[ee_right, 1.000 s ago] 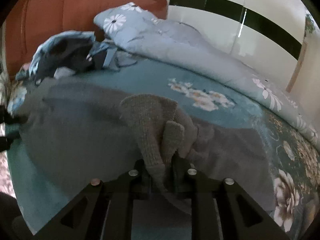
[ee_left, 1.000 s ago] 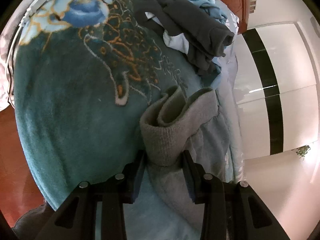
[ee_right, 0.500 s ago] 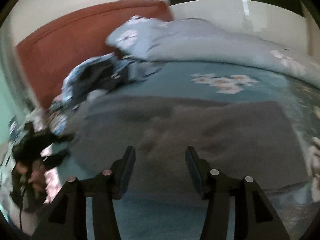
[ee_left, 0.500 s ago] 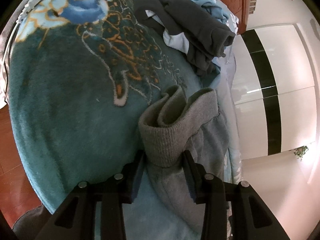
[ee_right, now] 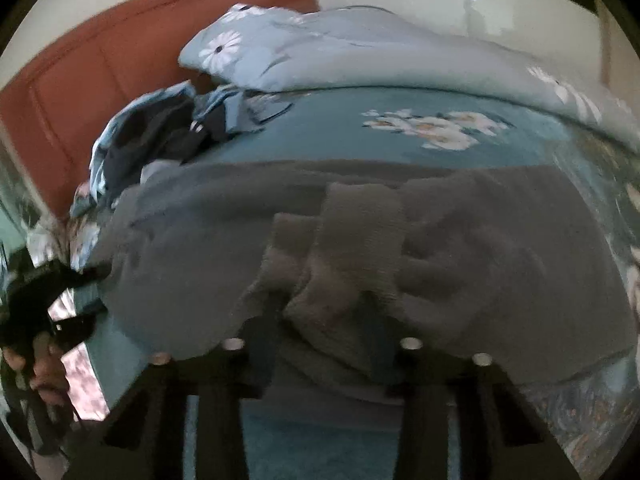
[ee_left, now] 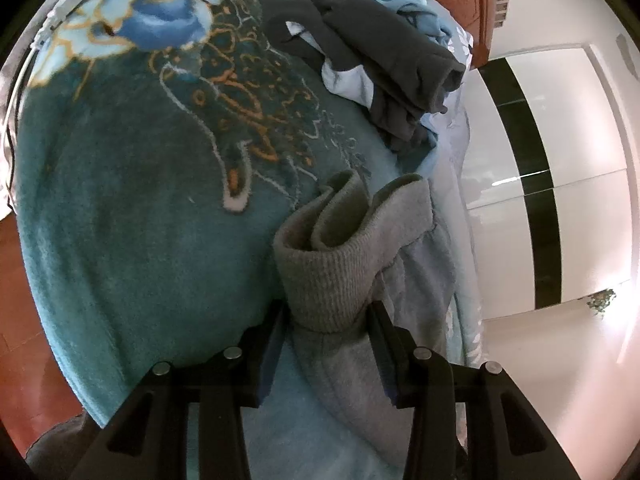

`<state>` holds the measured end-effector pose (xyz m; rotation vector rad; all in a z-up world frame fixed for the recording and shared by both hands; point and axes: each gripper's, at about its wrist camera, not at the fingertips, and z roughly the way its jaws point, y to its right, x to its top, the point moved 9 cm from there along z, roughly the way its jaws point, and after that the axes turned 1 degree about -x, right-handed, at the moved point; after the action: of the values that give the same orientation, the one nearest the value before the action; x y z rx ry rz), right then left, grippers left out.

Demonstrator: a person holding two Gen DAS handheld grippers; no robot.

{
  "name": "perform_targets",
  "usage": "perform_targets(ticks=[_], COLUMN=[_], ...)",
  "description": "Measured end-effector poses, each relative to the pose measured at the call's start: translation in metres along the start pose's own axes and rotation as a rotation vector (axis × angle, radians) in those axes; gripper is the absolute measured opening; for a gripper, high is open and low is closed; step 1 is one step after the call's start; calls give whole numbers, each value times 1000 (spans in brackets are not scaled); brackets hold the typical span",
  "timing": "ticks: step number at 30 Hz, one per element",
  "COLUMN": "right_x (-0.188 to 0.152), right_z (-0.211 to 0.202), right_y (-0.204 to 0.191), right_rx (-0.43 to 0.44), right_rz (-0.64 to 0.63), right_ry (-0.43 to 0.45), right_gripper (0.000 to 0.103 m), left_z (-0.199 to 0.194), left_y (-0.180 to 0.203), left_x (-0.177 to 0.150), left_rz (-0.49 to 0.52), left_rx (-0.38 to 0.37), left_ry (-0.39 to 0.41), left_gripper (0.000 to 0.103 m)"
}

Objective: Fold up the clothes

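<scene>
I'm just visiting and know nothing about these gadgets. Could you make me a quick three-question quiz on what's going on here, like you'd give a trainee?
1. True or false: the left gripper has the ribbed cuff of the grey garment between its fingers.
2. What does the grey garment lie spread on? A) a wooden table B) a teal flowered blanket C) a tiled floor
3. Fill in: a heap of dark and light-blue clothes lies near the reddish-brown ____.

Key
1. True; the cuff is bunched between the two fingers.
2. B.
3. Headboard.
</scene>
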<state>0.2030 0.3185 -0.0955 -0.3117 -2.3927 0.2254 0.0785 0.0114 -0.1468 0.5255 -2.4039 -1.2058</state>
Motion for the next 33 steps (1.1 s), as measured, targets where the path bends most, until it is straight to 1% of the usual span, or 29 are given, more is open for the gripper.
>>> perform_targets(ticks=[2,4,7,9,10,12,13,17,19,21,24,25,26,28,33], right_x=[-1,0,7,15,18,23,22,6,-2,-5,-3,-2,-1,1,7], right_z=[-3,-6,-12,-20,-25,-32,-32,-15,-3,1,1,0,-1,-2,-5], right_y=[5,10,15,15,12,-1,-7,-36,-40,-40,-36,-34,-32,-28,-19], right_rx=[48,83,168,225,247,265,272,294,277,269,267,267,267,267,267], right_rz=[40,74,153,198,200,159,141,76,71,78,88,92,96,104,123], right_ry=[-9,-15,-15,6,18,32,29,-40,-71,-81,-67,-61,-55,-42,-11], right_gripper=[20,15,14,14,14,14,14,14,14,14,18,21,26,31,32], left_z=[0,0,1,1,2,2,2,2,2,2,4,4,4,4,4], left_y=[0,0,0,0,0,0,1,2,2,3,6,7,8,10,10], left_x=[0,-1,-1,-1,-1,0,-1,0,1,2,3,3,4,4,6], left_rz=[-3,0,2,0,-1,-3,0,4,2,3,11,15,20,27,23], left_rx=[-6,-7,-8,-10,-11,-11,-9,-2,0,1,9,12,15,21,27], left_ry=[-1,0,0,0,1,3,5,6,1,-2,2,4,5,7,6], left_gripper=[45,45,46,46,46,46,46,47,47,49,52,55,56,58,58])
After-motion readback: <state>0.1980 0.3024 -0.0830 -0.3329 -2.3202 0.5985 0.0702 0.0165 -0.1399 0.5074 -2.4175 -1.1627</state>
